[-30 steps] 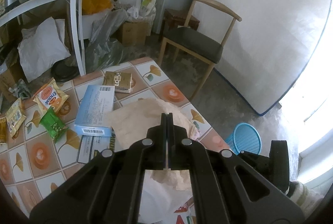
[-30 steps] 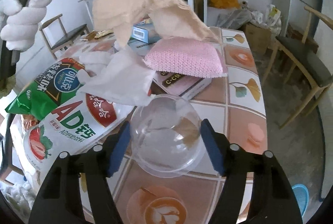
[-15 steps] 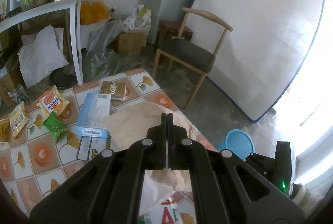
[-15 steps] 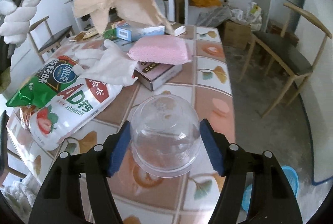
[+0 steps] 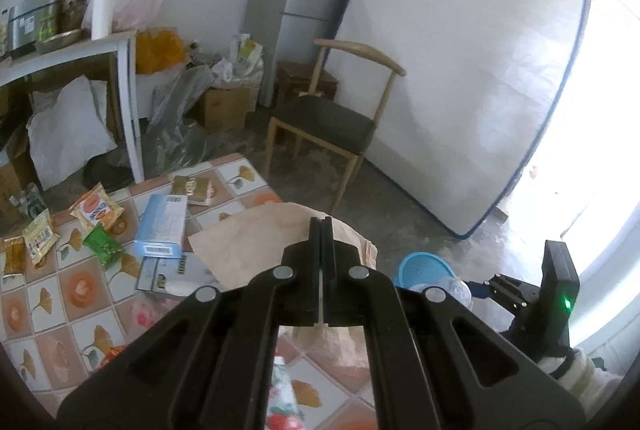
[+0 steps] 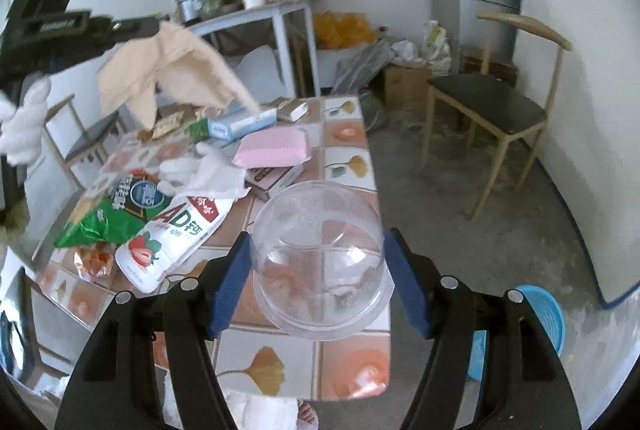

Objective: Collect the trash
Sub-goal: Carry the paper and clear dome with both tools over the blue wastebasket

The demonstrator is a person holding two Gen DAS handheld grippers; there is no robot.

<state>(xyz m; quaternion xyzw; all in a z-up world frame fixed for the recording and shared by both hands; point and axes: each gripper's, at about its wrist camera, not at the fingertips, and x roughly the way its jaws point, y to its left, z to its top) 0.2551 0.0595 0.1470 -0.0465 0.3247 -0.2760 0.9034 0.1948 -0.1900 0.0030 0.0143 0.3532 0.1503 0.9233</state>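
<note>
The left gripper (image 5: 322, 230) is pinching limp brown paper (image 5: 256, 242) between clenched jaws; the right gripper (image 6: 318, 270) is clasping a light, crushable clear dome lid (image 6: 318, 258) across its sides.

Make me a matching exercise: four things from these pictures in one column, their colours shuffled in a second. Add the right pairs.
Things:
1. basket
2. sponge
3. paper in the left gripper
4. dome lid in the right gripper

Colours:
A. clear
B. tan
C. blue
D. pink

Pairs: 1-C, 2-D, 3-B, 4-A
</note>
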